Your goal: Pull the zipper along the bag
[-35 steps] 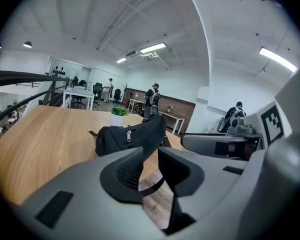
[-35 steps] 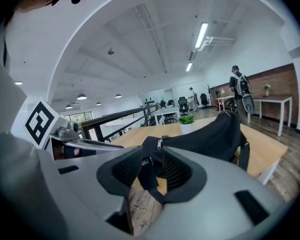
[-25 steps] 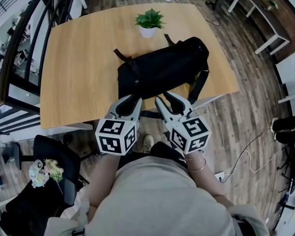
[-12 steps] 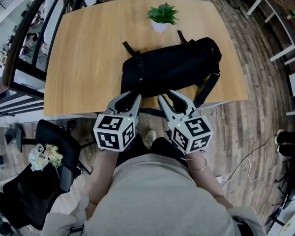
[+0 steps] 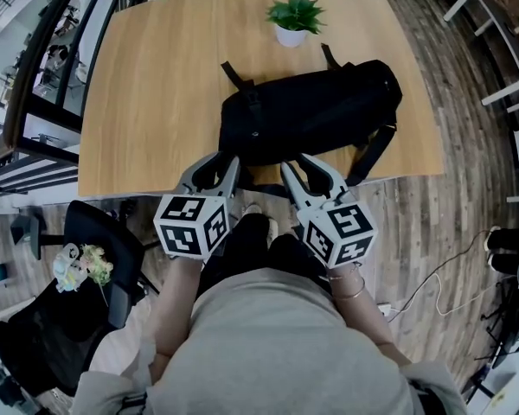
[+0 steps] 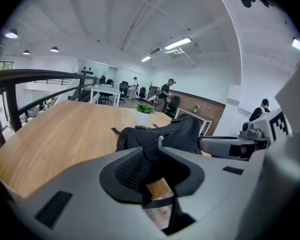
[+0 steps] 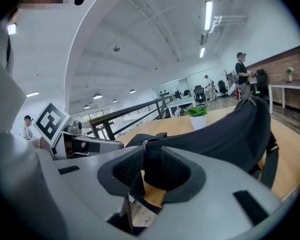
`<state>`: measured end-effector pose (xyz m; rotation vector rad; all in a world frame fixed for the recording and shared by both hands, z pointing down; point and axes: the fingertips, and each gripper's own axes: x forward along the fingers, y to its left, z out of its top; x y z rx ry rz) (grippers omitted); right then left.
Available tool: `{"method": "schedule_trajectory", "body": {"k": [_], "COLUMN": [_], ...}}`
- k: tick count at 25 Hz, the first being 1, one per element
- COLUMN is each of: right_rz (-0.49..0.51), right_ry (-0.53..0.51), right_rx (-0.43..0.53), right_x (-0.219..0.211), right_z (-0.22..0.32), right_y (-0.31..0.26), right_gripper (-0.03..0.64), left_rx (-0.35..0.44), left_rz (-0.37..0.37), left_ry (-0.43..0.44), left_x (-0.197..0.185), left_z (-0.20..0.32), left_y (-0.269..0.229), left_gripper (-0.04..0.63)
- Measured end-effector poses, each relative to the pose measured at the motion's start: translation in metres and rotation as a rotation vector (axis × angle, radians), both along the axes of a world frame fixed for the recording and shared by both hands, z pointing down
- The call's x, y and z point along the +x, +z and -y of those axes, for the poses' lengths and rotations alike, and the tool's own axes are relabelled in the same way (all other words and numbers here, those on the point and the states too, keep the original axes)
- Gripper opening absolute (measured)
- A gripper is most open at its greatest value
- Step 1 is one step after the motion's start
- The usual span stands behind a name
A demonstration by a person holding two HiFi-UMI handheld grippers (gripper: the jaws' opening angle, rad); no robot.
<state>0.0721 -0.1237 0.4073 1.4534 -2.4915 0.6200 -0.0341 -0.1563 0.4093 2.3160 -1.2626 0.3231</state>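
**Zip bag [image 5: 311, 111], pre-pull**
Left tool [image 5: 223, 161] has edged outward, jaws parted, empty. Right tool [image 5: 297, 162] jaws just narrowed, unclamped, bag fabric between. Bag on table [image 5: 147, 85] directly ahead; tools flank its near side, presumably one bracing, one for zipper pull [image 6: 160, 140].

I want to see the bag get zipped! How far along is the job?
Done: nothing that shows; the black bag lies on the table and no gripper holds its zipper pull. In hand: the left gripper and right gripper are at the bag's near edge, jaws apart; the right's have just been closing slightly, with bag fabric between them. Left: grip the pull and slide it along.
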Motion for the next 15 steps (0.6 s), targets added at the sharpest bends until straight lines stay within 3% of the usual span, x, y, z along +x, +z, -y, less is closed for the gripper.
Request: {"method": "schedule_trajectory", "body": {"k": [9,15], "right_rz": [-0.009,-0.032], "right_ry": [0.028,0.048], "right_rx": [-0.036,-0.045], "right_x": [-0.006,-0.008], "right_z": [0.018,0.026], "right_y": [0.008,0.007], "right_gripper": [0.104,0.104], "left_rx": [-0.037,-0.106], "left_rz": [0.024,-0.024], "left_ry": [0.073,0.120], "left_x": [-0.009,-0.004], "left_z": [0.026,0.037], "left_y": [0.005,0.020], "left_gripper": [0.168,0.183]}}
